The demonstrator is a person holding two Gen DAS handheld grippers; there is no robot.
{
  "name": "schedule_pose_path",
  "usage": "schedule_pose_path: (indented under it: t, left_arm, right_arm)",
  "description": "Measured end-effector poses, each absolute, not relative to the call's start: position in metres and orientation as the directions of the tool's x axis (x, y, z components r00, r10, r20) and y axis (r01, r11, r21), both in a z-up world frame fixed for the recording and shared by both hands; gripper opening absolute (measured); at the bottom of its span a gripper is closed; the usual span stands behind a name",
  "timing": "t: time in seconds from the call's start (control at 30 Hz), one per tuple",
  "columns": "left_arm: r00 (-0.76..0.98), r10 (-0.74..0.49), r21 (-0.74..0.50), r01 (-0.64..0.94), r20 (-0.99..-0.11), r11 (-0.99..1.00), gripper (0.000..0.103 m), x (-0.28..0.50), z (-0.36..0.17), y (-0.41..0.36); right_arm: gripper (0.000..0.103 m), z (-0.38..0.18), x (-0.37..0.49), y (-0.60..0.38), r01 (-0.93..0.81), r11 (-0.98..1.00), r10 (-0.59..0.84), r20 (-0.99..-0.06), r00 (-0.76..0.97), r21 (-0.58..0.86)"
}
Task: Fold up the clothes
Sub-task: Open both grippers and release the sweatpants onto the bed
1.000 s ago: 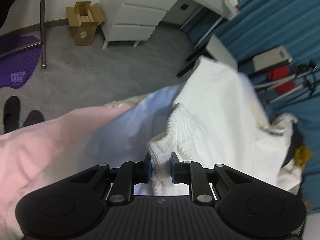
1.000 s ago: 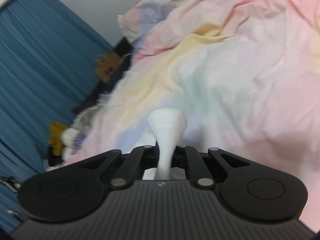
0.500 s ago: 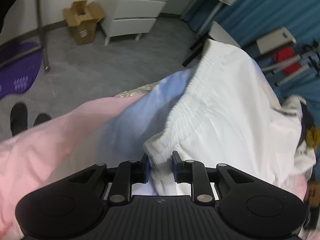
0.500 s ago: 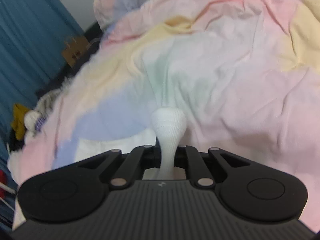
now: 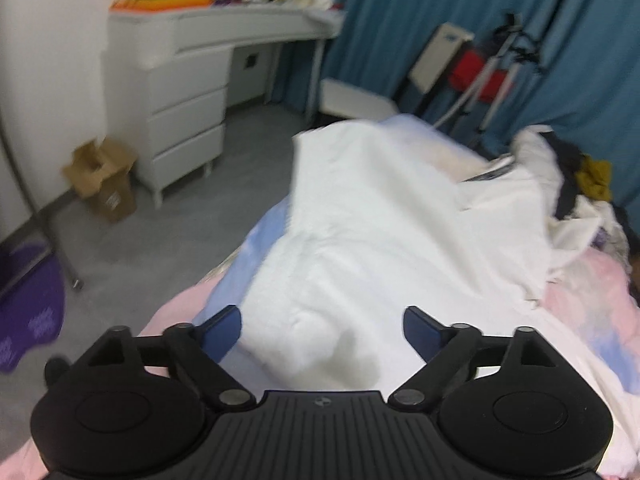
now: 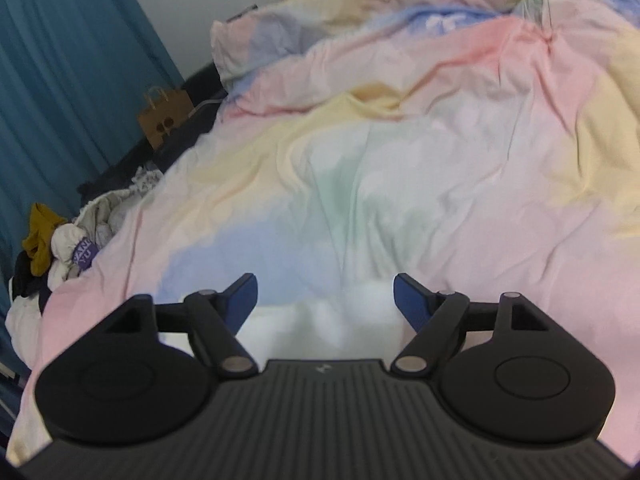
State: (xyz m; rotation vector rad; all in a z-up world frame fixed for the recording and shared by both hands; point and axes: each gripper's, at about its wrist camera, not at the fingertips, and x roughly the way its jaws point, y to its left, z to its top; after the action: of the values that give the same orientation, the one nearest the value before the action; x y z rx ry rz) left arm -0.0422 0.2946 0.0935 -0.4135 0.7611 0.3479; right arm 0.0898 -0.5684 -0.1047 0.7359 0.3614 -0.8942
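1. The left gripper (image 5: 322,326) has its two fingers spread wide apart, with nothing pinched between them.
2. Its blue fingertips (image 5: 222,327) point forward and slightly downward, with both black linkage arms splayed outward from the body.
3. The right gripper (image 6: 324,298) is likewise spread wide, nothing clamped between its fingers.
4. Its blue pads (image 6: 408,300) angle forward, level with each other, and its ribbed black body fills the lower frame.

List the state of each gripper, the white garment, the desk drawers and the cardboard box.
left gripper: open, holding nothing.
right gripper: open, holding nothing.
white garment: spread loosely on the pastel bedcover, rumpled, not gripped.
desk drawers: closed.
cardboard box: on the floor, flaps open.
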Motion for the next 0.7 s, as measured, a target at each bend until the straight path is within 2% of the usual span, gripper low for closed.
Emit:
schedule_pose_path:
  t: [0.17,0.33,0.47,0.6,0.7]
  left_arm:
    - [0.73,0.108,-0.196,-0.317,-0.674,0.928,0.097,-0.006,0.103,0.251]
    - [0.767,0.055,-0.137,-0.184,-0.639,0.973,0.1,0.049,0.104,0.191]
    - [0.795,0.01,-0.068,-0.065,-0.607,0.996,0.103,0.107,0.097,0.131]
    - [0.809,-0.054,-0.013,0.057,-0.585,0.998,0.103,0.173,0.076,0.073]
    - [0.807,-0.05,0.052,0.1,-0.588,0.994,0.103,0.229,0.055,0.032]
  right_arm:
    - [0.078,-0.066,0.082,-0.531,0.735,0.52,-0.59,-0.439,0.678,0.435]
    - [0.078,-0.04,0.084,-0.466,0.532,0.74,-0.41,-0.351,0.842,0.411]
    - [0.077,-0.041,0.097,-0.427,0.367,0.847,-0.236,-0.346,0.908,0.385]
    - [0.077,-0.049,0.112,-0.415,0.303,0.873,-0.158,-0.365,0.917,0.383]
    - [0.077,-0.056,0.124,-0.412,0.273,0.882,-0.117,-0.383,0.916,0.384]
